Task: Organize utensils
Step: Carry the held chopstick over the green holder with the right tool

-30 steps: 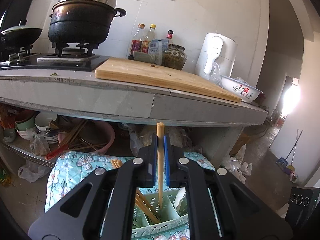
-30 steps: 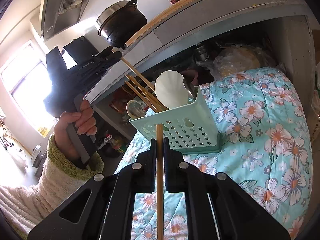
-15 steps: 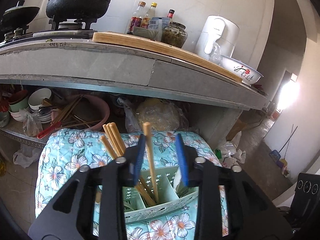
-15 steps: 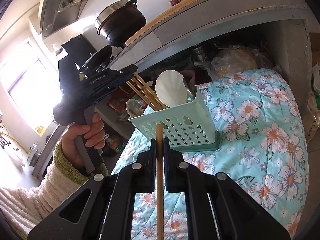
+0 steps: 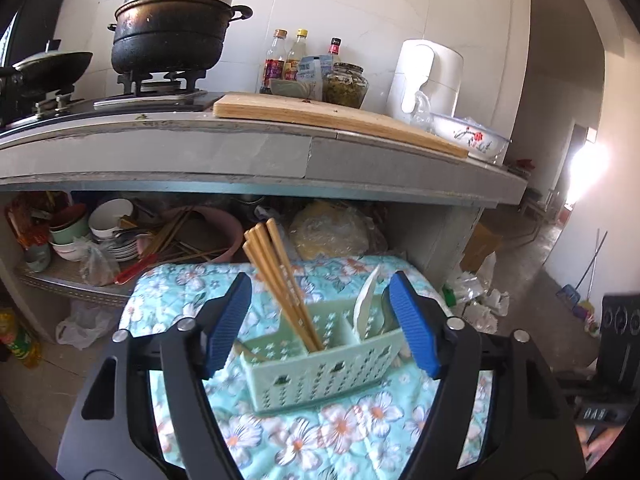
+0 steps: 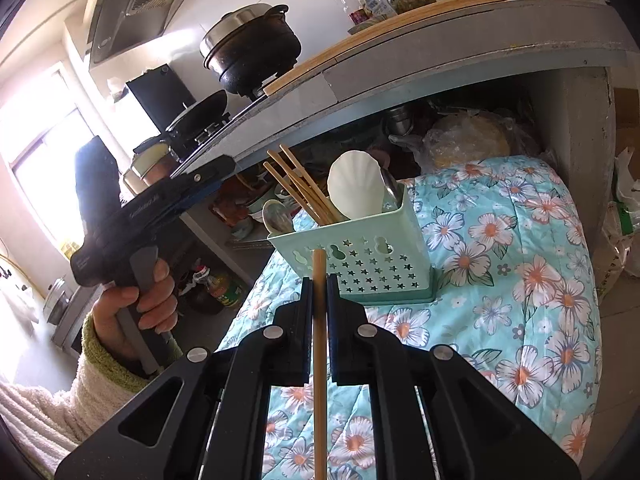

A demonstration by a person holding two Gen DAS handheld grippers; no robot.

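In the left wrist view, the left tongs (image 5: 320, 322) are standing wide open, with nothing pressed between the blue pads (image 5: 226, 322). Their jaws have just been opening: a second ago they were clamped on a single chopstick held upright above the caddy (image 5: 320, 368), and half a second ago that stick was already sliding free between the parting pads. Now it is leaning with the other chopsticks (image 5: 280, 280) in the caddy's middle compartment, tops tilted to the left of the caddy. A spoon (image 5: 366, 306) is standing in the compartment to the right of them. The caddy is sitting on the floral quilt (image 5: 360, 420), and it is showing more fully than before, framed between the two pads. Beyond the caddy, the table (image 5: 280, 152) is carrying a pot (image 5: 172, 32) and a cutting board (image 5: 332, 114).

In the right wrist view, a hand (image 6: 136, 308) is holding the left tool to the left of the caddy, farther from it than a second ago. The right tongs (image 6: 319, 300) are staying closed on a chopstick (image 6: 319, 360), its tip just in front of the caddy's starred wall.
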